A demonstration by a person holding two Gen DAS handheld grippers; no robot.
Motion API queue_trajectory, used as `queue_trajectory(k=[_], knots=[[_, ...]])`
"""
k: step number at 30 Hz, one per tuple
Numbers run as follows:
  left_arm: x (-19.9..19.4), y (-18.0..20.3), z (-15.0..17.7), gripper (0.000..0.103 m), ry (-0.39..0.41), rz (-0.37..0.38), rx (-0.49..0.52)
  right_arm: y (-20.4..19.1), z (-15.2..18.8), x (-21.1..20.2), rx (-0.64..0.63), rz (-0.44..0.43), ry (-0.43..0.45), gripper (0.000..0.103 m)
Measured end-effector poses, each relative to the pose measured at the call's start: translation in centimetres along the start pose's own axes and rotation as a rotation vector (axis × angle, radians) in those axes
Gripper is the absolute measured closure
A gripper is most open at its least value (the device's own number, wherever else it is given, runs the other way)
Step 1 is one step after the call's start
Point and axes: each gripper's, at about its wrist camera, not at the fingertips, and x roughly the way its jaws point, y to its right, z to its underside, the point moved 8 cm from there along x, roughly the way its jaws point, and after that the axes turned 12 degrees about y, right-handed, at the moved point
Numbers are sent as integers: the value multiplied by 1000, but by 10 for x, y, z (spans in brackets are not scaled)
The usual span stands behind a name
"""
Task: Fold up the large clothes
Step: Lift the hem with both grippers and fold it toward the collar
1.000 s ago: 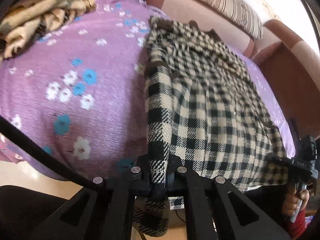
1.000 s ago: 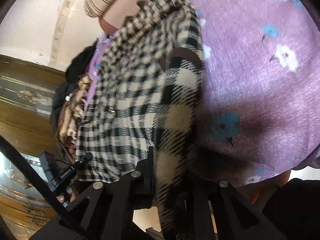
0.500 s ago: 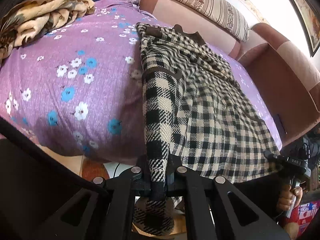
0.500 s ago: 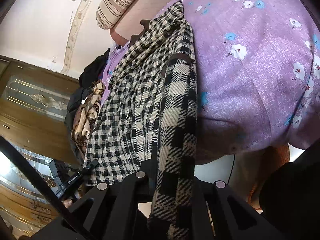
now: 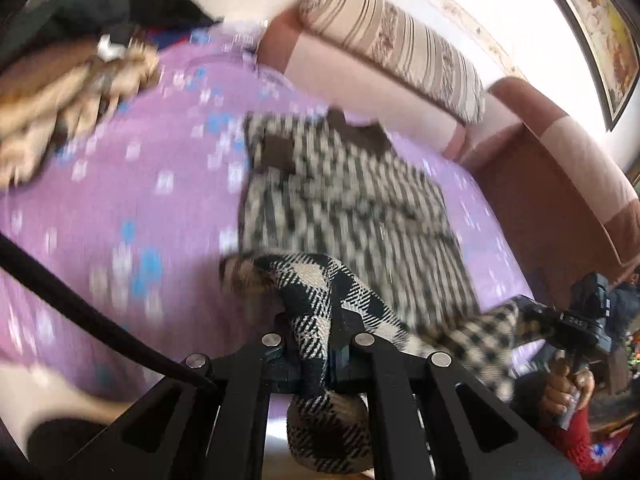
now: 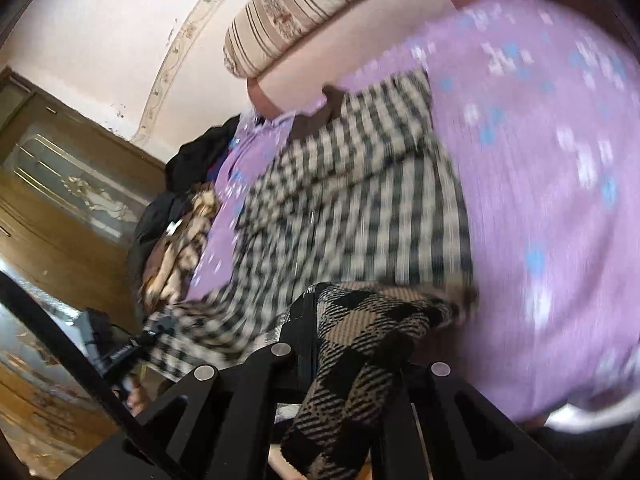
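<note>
Purple flowered bedcover (image 5: 120, 208) spreads over a sofa bed, and on it lies a black-and-cream checked coat (image 5: 352, 200), its collar toward the backrest. Its near hem is lifted off the cover at both corners. One corner is clamped in the left gripper (image 5: 320, 344), jaws pressed together on the cloth; the other corner is clamped the same way in the right gripper (image 6: 344, 344). Beyond the coat sit a striped bolster (image 5: 392, 44) on the pink backrest (image 5: 352, 80) and a heap of brown and black clothes (image 5: 76, 80). Both views are blurred.
</note>
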Motion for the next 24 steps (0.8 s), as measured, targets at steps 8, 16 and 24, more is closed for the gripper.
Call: queue_trajectory(k=[8, 16, 24], knots=[[102, -26, -80, 97, 16, -108, -48, 9, -101, 69, -16, 87, 92, 98], [188, -44, -111, 97, -22, -155, -51, 40, -144, 140, -11, 153, 66, 98], [229, -41, -143, 96, 11, -90, -114, 78, -173, 180, 120, 139, 61, 98]])
